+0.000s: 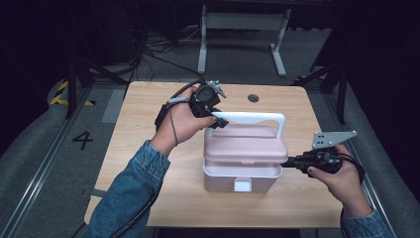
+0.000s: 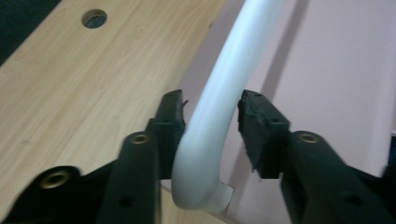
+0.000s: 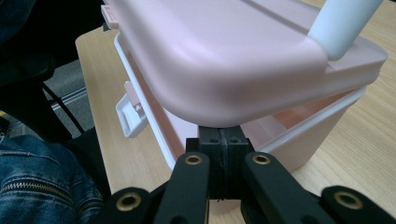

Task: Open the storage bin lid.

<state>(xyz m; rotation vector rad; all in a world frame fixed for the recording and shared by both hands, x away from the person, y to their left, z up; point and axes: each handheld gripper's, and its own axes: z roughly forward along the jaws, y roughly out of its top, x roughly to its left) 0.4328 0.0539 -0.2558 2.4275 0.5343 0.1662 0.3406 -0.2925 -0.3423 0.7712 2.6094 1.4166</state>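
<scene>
Opening: box (image 1: 241, 171) mid-table, lid (image 1: 246, 148) lifted a crack
Handle (image 1: 250, 117): long axis across, upright over lid, between left jaws
Left gripper (image 1: 216, 119): spread astride handle end, not clamped
Right gripper (image 3: 225, 151): clenched empty, tips under lid's right edge
Hands: left raised behind box, right low beside it

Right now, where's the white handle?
High view: the white handle stands over the pink box at table centre, its left end between the left gripper jaws.

The box (image 1: 241, 171) had a pale pink lid (image 1: 245, 144) and a white handle (image 1: 257, 118). The table (image 1: 143, 124) was light woodgrain, the grippers' jaws black, the sleeve (image 1: 131, 193) blue denim.
</scene>
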